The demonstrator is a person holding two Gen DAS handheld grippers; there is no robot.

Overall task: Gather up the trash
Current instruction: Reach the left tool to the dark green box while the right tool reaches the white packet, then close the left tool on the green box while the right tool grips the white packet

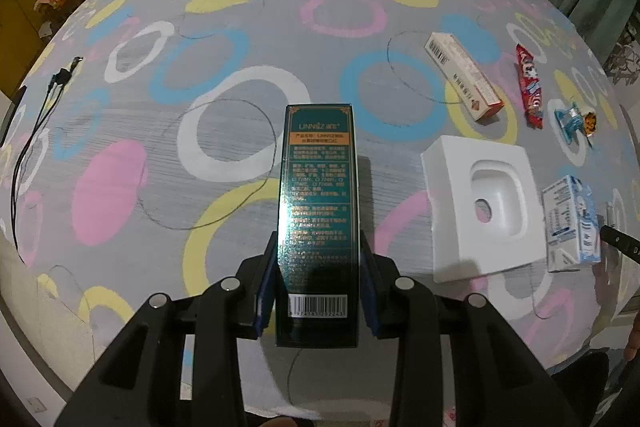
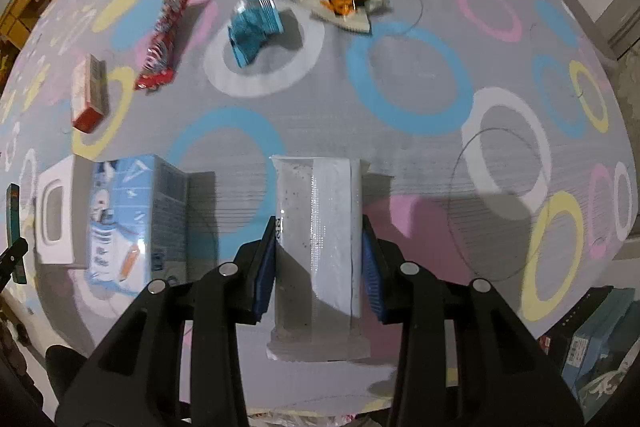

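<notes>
Left gripper (image 1: 316,287) is clamping the green carton (image 1: 318,211), right gripper (image 2: 318,271) seemingly pinching the clear wrapper (image 2: 318,255); both need binning.

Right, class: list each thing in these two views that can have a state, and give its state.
Left gripper: shut on dark green box.
Right gripper: shut on clear wrapper.
White foam tray: empty.
Blue wrapper: crumpled.
Red wrapper: lying flat.
</notes>
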